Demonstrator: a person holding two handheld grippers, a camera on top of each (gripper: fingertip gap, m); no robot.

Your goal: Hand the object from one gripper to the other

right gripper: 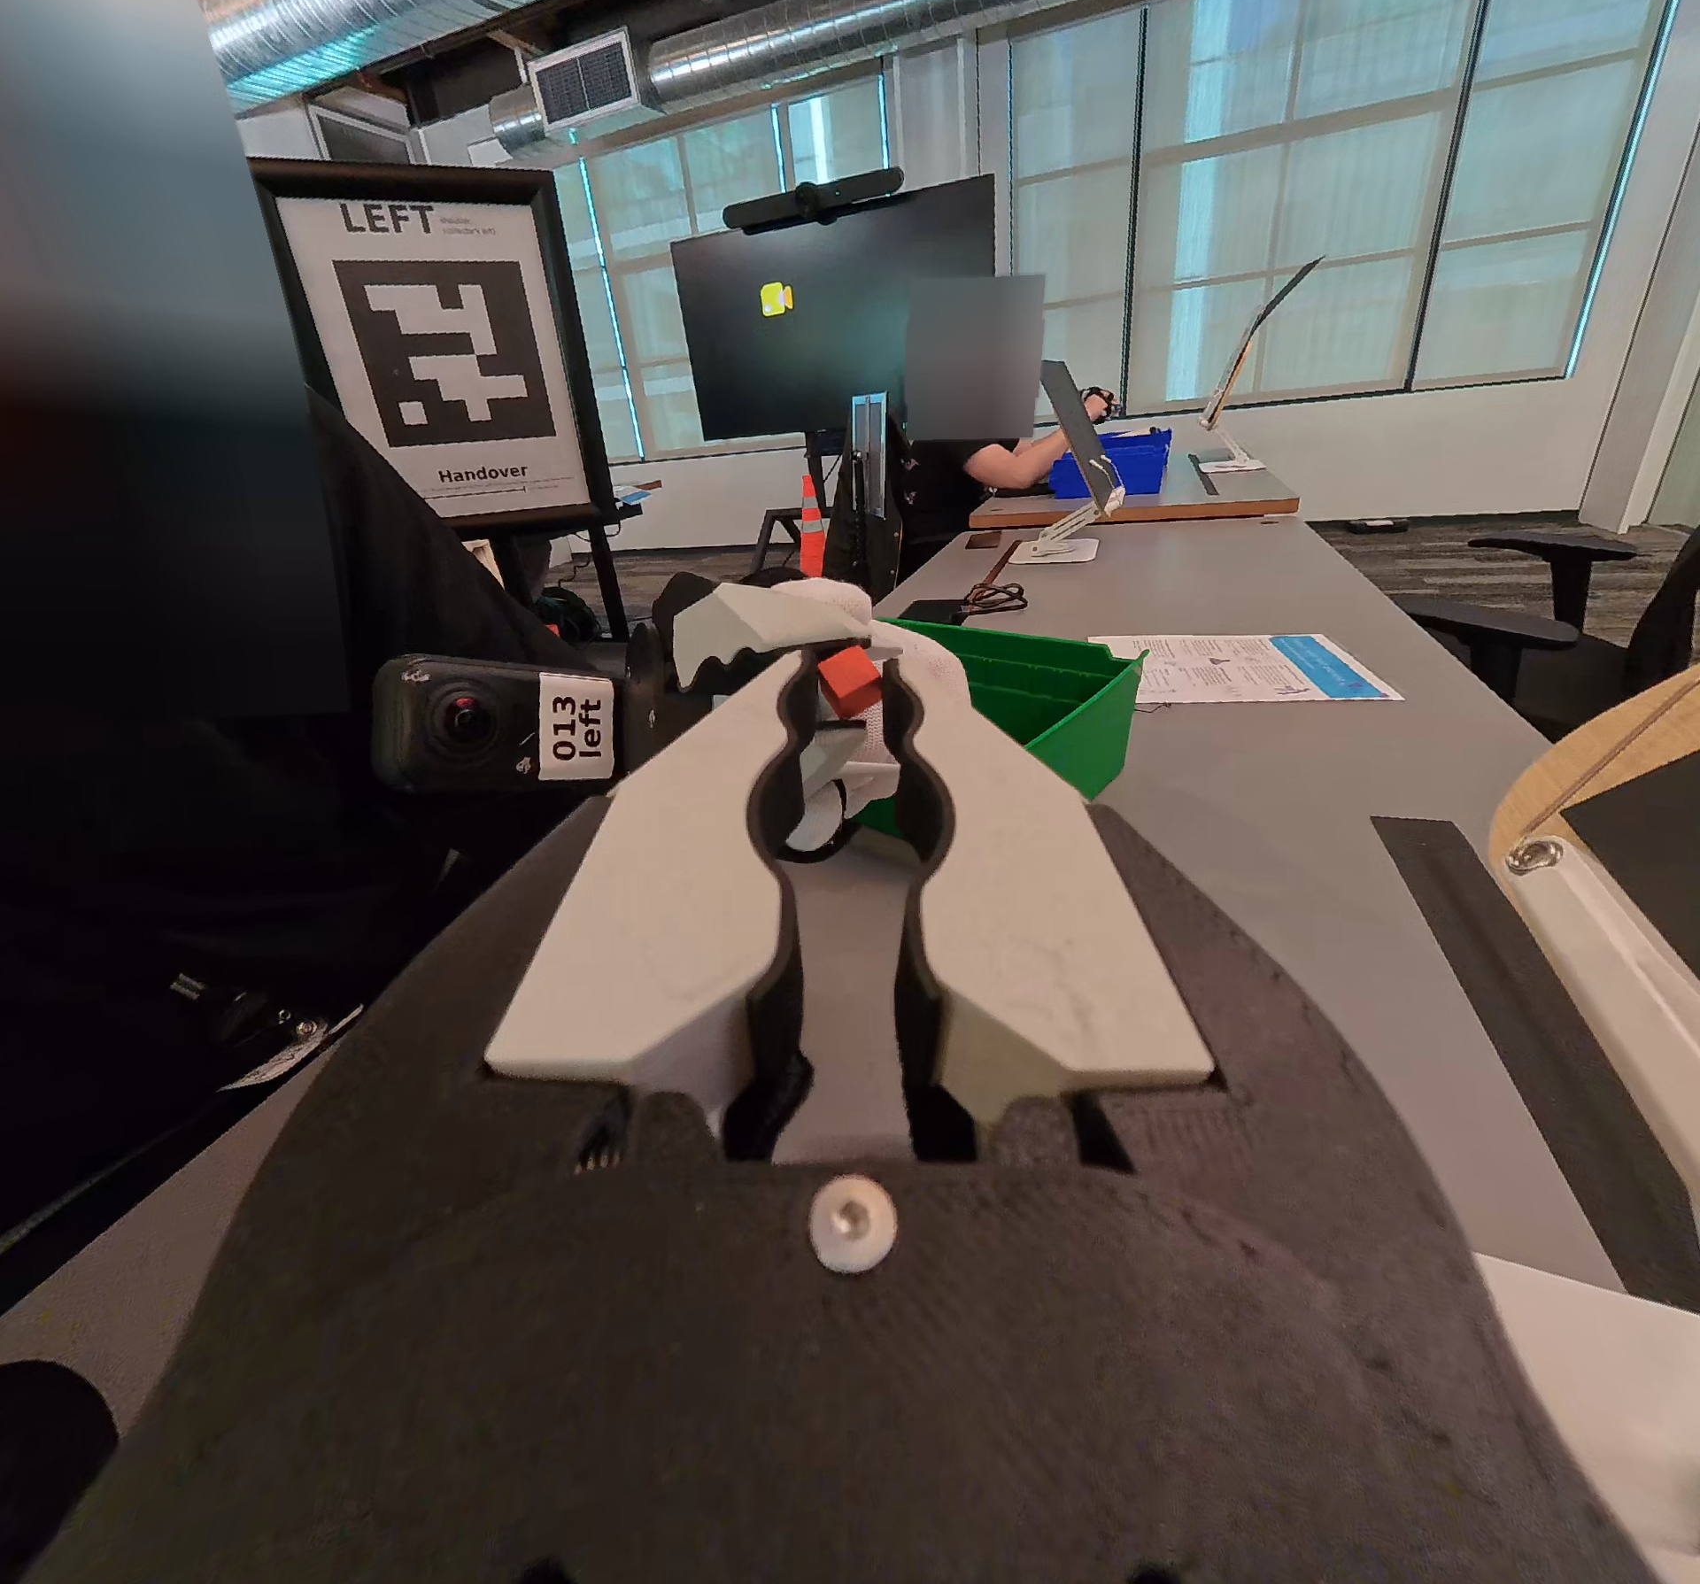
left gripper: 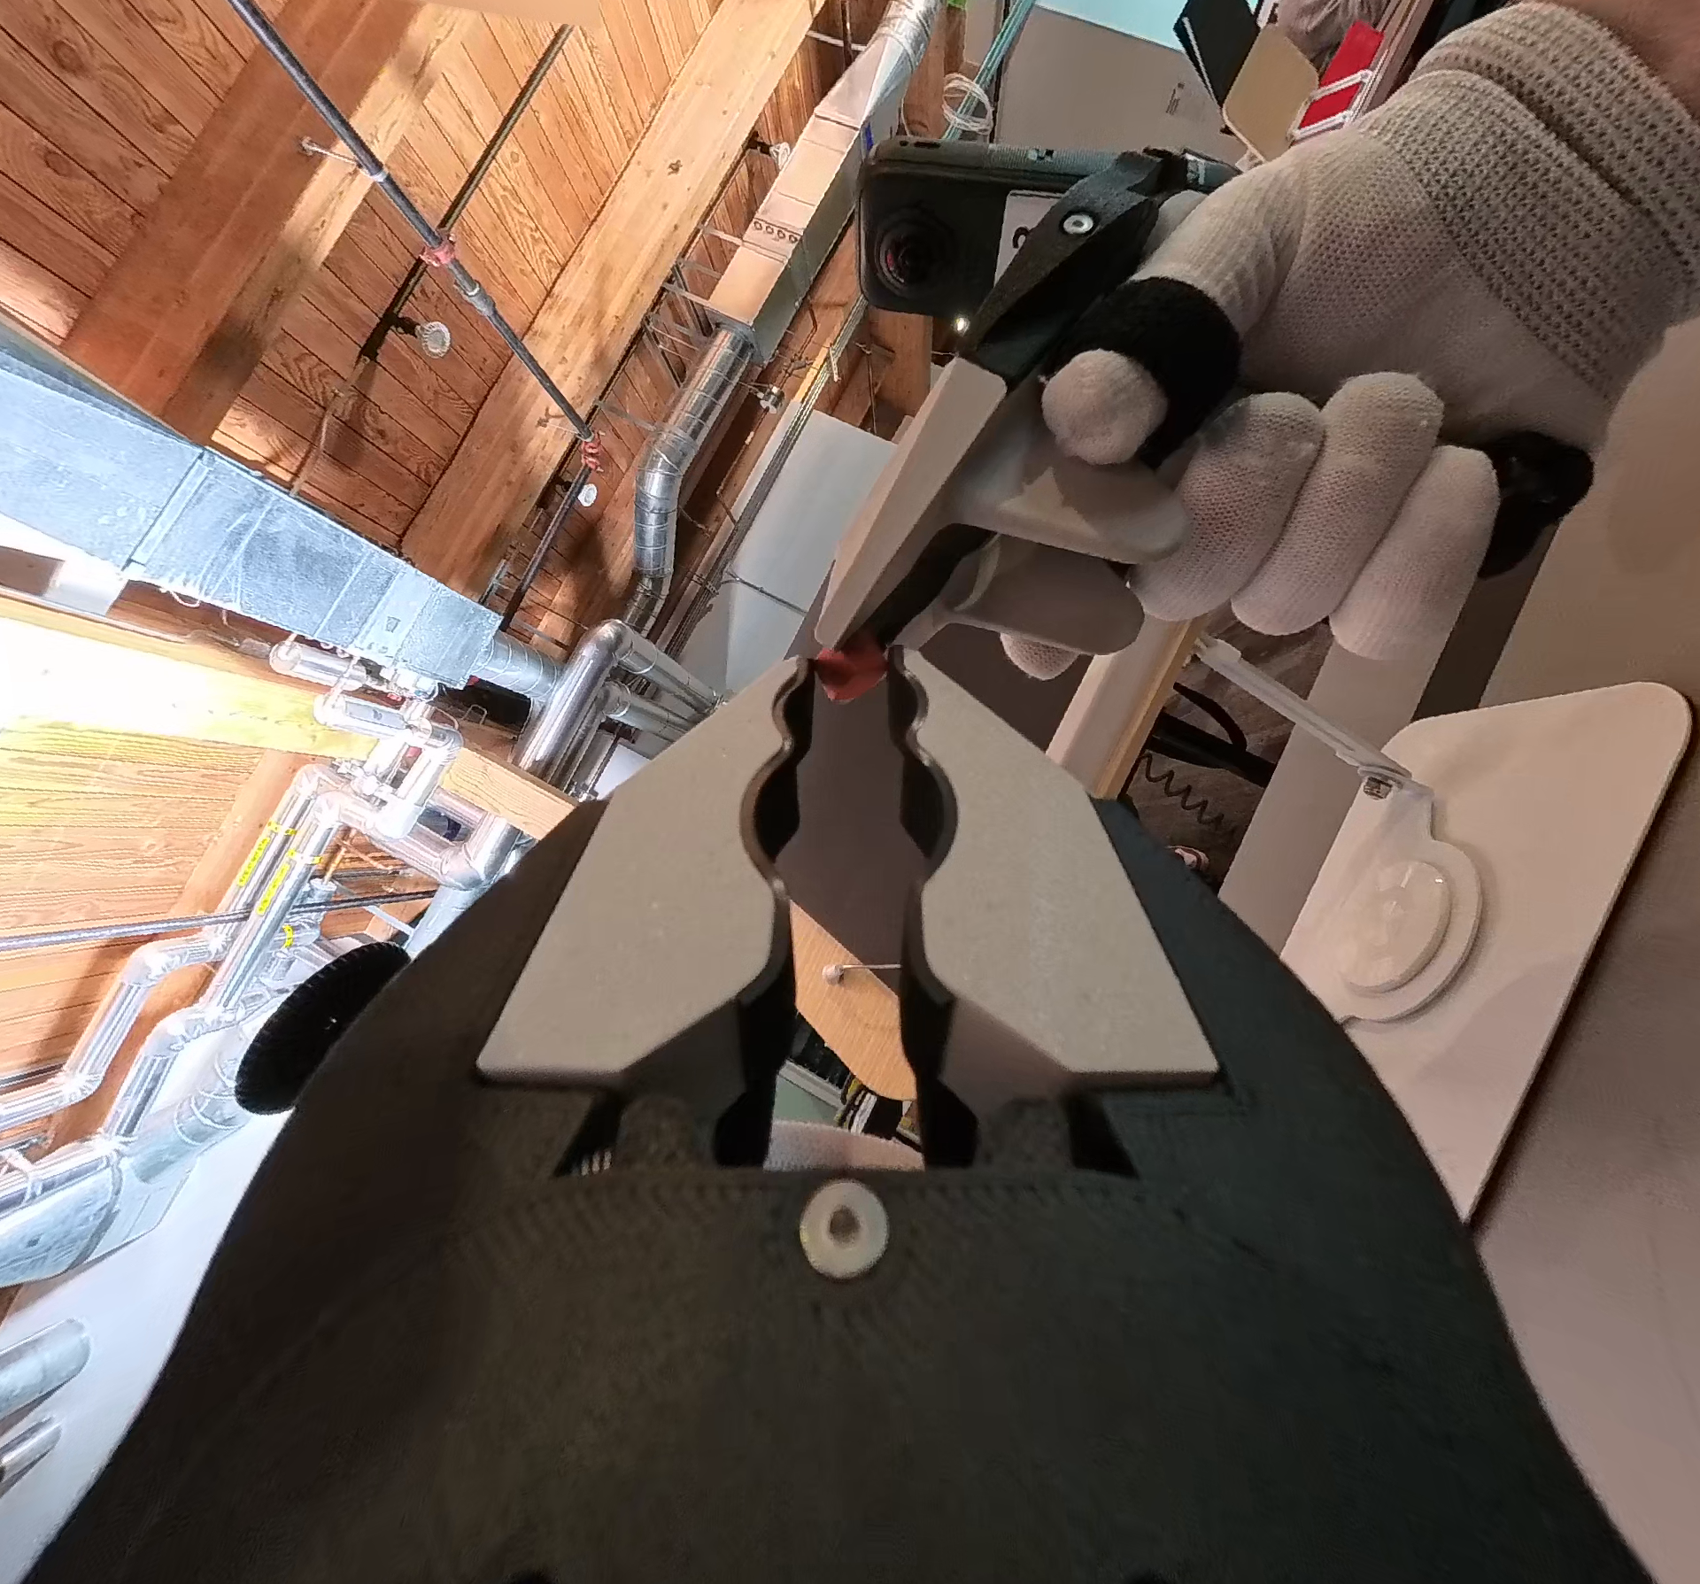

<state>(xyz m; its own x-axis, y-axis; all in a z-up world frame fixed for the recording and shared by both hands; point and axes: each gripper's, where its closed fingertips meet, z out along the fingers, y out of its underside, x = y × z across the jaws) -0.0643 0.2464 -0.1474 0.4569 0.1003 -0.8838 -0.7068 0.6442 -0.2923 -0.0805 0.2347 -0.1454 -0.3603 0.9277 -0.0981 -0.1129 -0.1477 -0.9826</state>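
two tools meet tip to tip around one small red block. in the right wrist view the right tool reaches toward 12 o'clock with its grey fingers a narrow gap apart, and the block sits between the tips; whether they already press on it cannot be told. the left tool comes in from 10 o'clock, its light grey fingers closed over the top of the block, with its camera at 9 o'clock of the block and a white-gloved hand behind. in the left wrist view the left tool points to 12 o'clock, fingers slightly parted, the red block caught at the very tips; the right tool descends from 1 o'clock, its tips at the block, held by a white knit-gloved hand with its camera above. a green bin stands on the grey surface just past the tools at 1 o'clock, with a printed sheet farther toward 2 o'clock. a framed marker board stands at 10 o'clock, and a dark monitor hangs near 12 o'clock.
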